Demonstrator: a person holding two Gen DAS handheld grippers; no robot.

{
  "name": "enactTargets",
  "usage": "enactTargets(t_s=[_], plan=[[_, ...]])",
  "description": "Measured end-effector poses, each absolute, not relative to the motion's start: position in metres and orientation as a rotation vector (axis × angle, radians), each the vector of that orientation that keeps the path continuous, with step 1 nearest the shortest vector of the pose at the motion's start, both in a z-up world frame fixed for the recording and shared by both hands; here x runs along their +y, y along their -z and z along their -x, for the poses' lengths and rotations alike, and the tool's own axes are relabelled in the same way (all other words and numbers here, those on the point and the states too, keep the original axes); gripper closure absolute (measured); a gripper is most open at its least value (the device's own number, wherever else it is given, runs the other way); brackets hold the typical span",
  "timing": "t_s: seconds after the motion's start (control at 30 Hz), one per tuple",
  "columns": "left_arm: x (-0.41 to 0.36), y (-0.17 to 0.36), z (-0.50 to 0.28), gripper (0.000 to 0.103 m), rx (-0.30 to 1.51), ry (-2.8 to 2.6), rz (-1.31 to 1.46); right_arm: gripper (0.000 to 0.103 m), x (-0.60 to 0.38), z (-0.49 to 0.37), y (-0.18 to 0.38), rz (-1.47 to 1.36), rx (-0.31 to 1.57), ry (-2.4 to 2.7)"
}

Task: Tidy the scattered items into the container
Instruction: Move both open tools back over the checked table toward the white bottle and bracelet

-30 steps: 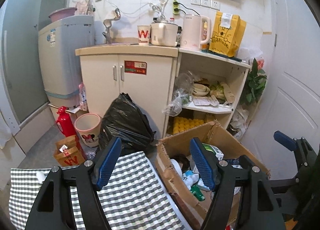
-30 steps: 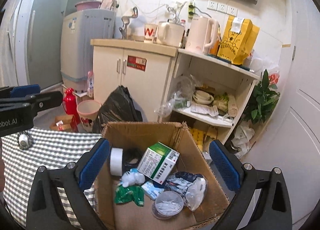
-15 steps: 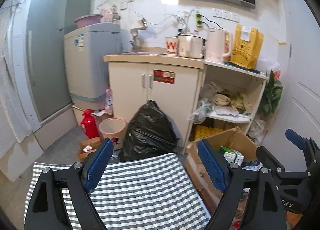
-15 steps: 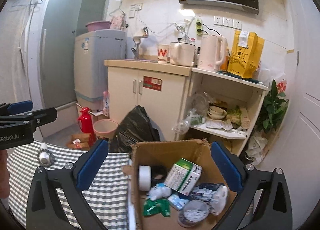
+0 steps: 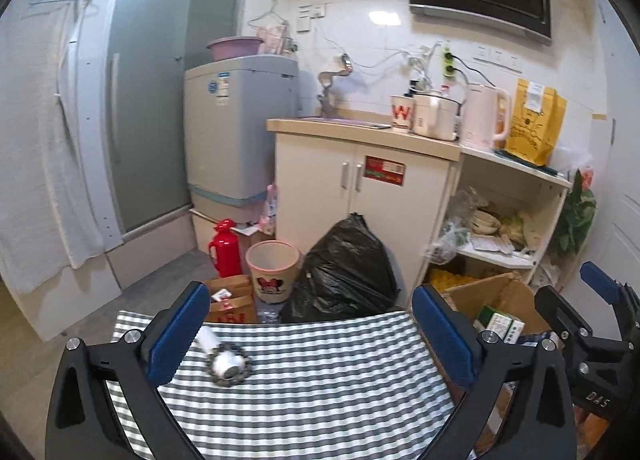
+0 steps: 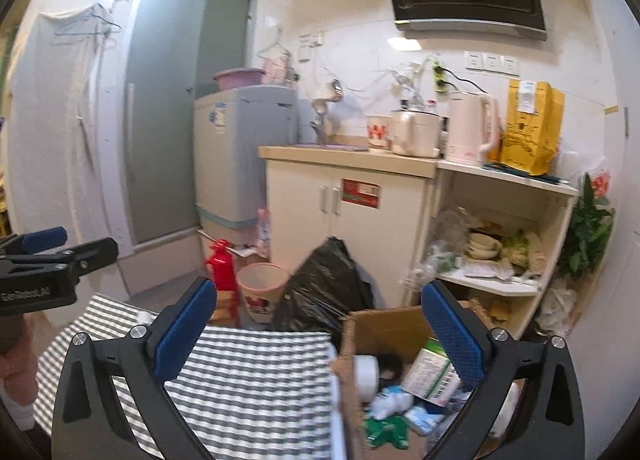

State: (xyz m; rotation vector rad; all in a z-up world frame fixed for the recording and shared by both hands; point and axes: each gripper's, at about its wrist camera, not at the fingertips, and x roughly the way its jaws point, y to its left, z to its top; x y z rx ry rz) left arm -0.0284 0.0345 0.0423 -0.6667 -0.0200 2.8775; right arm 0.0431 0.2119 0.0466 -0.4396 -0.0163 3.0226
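left claw (image 5: pixel 310 334) spread wide and empty above the grey-and-white striped cloth surface (image 5: pixel 320 388). right claw (image 6: pixel 320 330) likewise wide open, nothing held, over the near left corner of the brown cardboard box (image 6: pixel 384 324). small white cylinder ringed by a dark bead bracelet (image 5: pixel 228 364) lying on the striped surface, well left of the box, just beside the left claw's left pad. inside the box: white tape roll (image 6: pixel 366 374), green-and-white carton (image 6: pixel 430 374), crumpled green wrapper (image 6: pixel 386 430).
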Motion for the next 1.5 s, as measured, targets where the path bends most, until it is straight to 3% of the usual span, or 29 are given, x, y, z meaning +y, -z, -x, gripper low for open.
enactTargets(t_s=[0.47,0.97,1.5], plan=[[-0.027,-0.036,0.022,0.000,-0.033,-3.006,0.696,0.000,0.159,-0.031,-0.041,0.466,-0.095,-3.134],[-0.074,-0.021,0.026,0.000,-0.028,-3.103,0.768,0.000,0.116,0.004,-0.010,0.676,-0.106,-3.235],[-0.103,0.030,0.052,0.000,-0.038,-3.080,0.921,0.000,0.092,0.043,0.039,0.917,-0.149,-3.241]])
